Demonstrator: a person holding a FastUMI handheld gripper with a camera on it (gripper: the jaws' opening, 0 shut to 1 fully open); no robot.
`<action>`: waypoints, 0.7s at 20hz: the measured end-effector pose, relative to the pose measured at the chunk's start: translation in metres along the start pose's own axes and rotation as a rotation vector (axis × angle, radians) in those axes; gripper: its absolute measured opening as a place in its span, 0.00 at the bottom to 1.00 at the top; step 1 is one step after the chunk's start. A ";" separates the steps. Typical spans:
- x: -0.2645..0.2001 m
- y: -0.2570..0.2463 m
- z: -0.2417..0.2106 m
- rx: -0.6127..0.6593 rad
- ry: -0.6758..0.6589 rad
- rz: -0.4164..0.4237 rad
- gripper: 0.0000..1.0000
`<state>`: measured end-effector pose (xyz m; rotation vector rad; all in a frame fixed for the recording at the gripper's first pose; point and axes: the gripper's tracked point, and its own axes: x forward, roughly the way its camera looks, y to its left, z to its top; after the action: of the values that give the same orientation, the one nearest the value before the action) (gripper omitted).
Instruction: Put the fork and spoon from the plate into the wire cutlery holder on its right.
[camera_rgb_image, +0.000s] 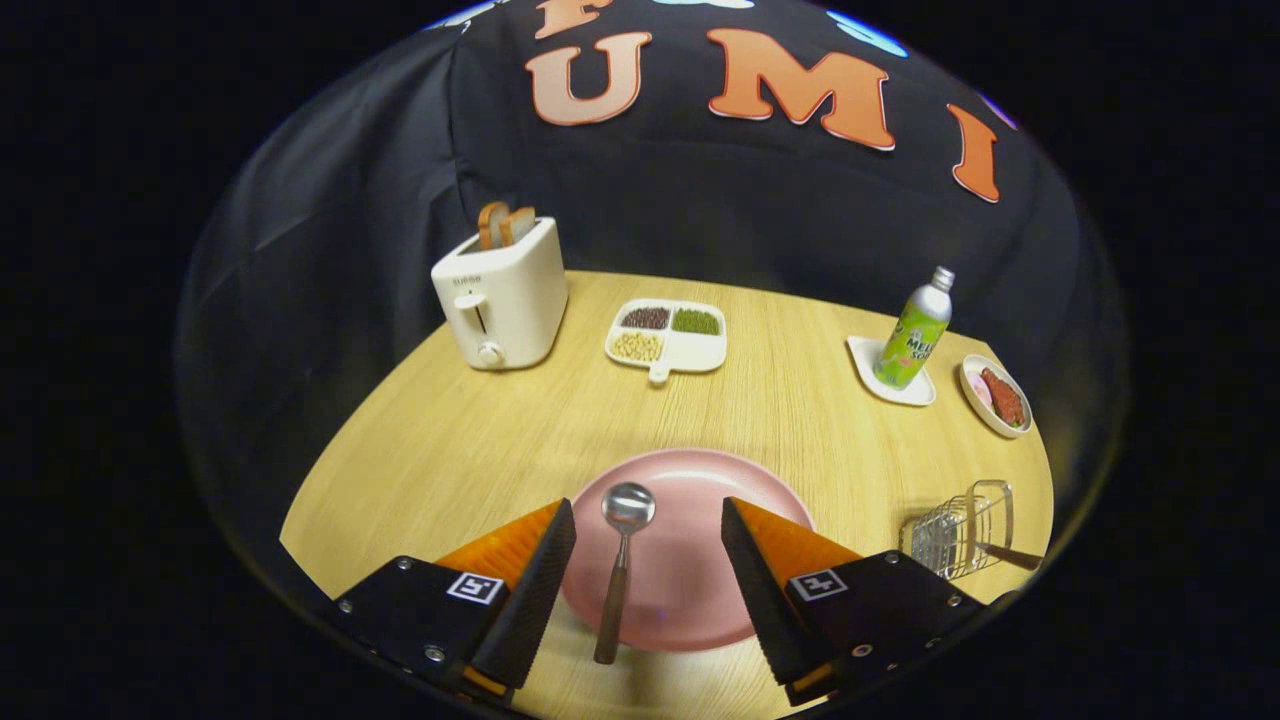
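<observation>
Hidden or unclear: we see a brown handle poking out of the wire cutlery holder toward the right; we cannot tell whether it is the fork. The near rim of the round pink plate is partly covered by the two fingers.
Gripper: the gripper hovers above the plate, jaws spread wide, touching nothing.
Spoon: we note the metal spoon with a brown wooden handle lying on the plate between the fingers, nearer the left one, bowl pointing away, handle end reaching over the near rim.
Holder: silvery wire basket on the light wooden table, right of the plate, apart from it.
Surroundings: beyond the plate, a white divided tray of beans; left of it a cream toaster with two slices of toast sticking up; far right a green bottle with a silver cap upright on a white coaster, and beside it a small dish of food.
In the way: nothing lies between fingers and spoon.
</observation>
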<state>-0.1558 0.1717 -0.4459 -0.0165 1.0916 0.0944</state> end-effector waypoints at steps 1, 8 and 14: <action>0.006 0.001 -0.010 -0.012 0.023 -0.007 0.87; 0.030 0.016 -0.050 -0.064 0.167 0.011 0.62; 0.042 0.019 -0.072 -0.044 0.299 0.021 0.28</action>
<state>-0.2020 0.1888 -0.5159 -0.0599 1.3881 0.1382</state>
